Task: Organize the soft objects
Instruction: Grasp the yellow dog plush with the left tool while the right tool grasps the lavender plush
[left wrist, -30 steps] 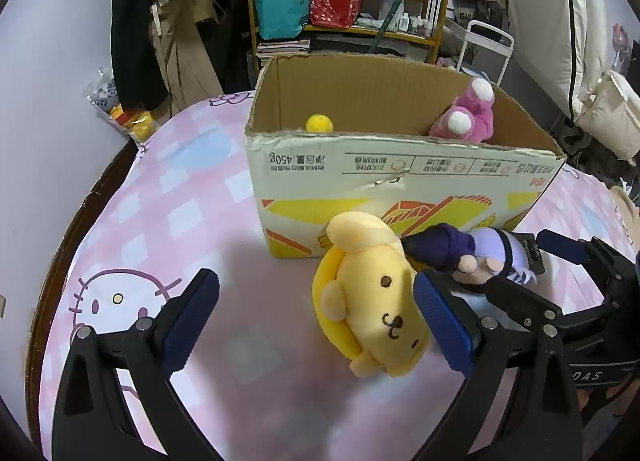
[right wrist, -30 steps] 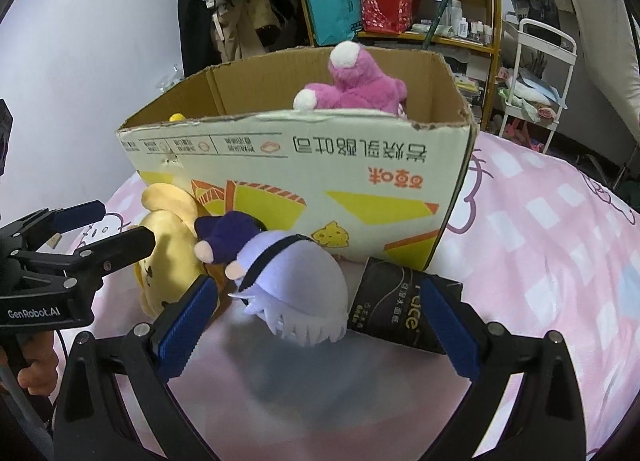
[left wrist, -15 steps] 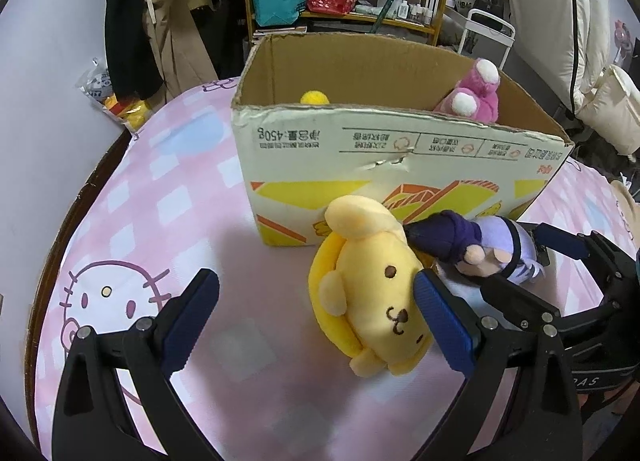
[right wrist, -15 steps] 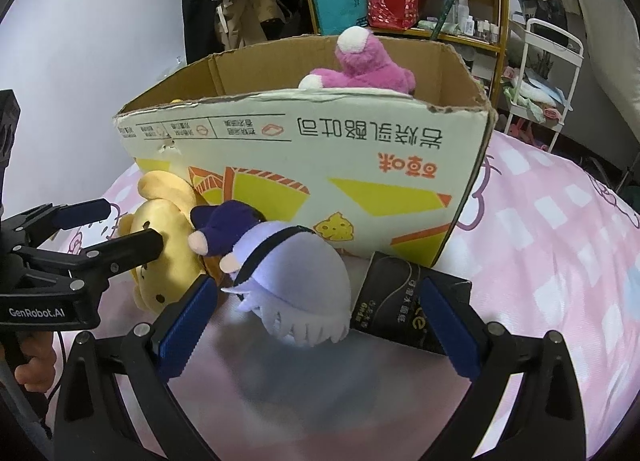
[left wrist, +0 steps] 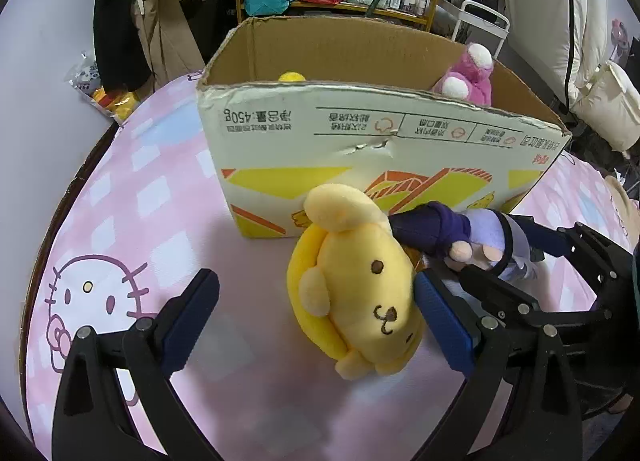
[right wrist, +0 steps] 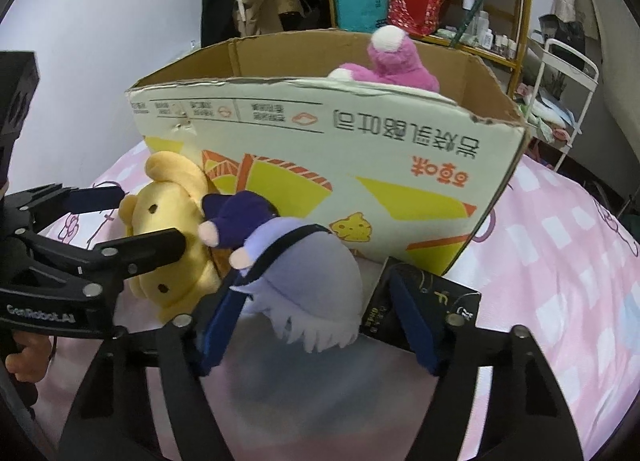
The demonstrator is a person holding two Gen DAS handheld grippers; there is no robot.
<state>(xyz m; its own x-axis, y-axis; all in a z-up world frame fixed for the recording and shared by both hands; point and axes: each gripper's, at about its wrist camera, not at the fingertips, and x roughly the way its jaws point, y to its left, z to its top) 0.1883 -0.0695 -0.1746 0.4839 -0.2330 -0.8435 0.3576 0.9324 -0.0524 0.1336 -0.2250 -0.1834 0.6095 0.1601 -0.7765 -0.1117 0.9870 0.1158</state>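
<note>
On a pink checked bedspread (left wrist: 132,197), 2 plush toys wait beside a cardboard box (left wrist: 360,149).

Closing around the lavender plush (right wrist: 308,285), the right gripper (right wrist: 320,325) has the toy's head between its jaws, though firm contact is not clear. Spread wide, the left gripper (left wrist: 316,313) straddles the yellow dog plush (left wrist: 356,281), one pad just beside its cheek. Both toys lean against the box front; a pink plush (right wrist: 396,65) already sits inside. Light and squashy, each likely compresses, so a grip across the round head seems best.
</note>
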